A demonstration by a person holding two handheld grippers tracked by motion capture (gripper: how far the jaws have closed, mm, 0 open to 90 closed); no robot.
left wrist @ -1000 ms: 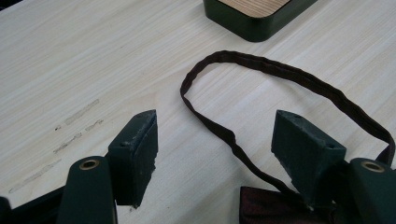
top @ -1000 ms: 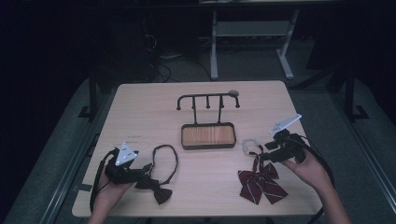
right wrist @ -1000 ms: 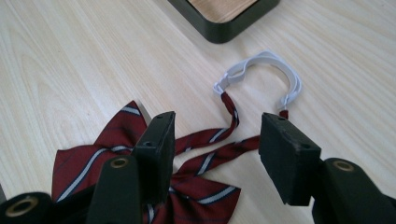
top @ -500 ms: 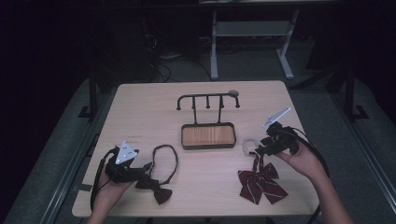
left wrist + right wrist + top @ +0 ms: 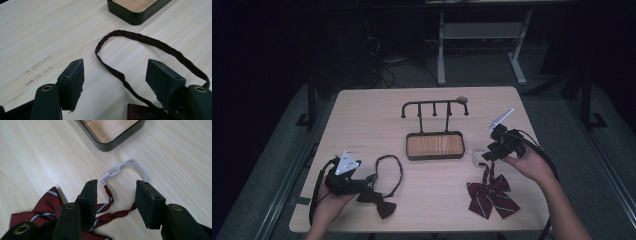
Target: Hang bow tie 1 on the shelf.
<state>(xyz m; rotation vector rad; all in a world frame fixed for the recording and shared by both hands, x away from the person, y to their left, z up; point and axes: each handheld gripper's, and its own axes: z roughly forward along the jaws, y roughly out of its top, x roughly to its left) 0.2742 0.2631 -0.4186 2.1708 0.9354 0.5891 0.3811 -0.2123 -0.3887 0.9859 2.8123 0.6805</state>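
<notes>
Pale wooden table (image 5: 362, 115) in a dark room; both tools gape wide, holding nothing.

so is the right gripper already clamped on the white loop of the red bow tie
No, the right gripper stands open above the white loop, jaws apart and touching nothing.
</notes>
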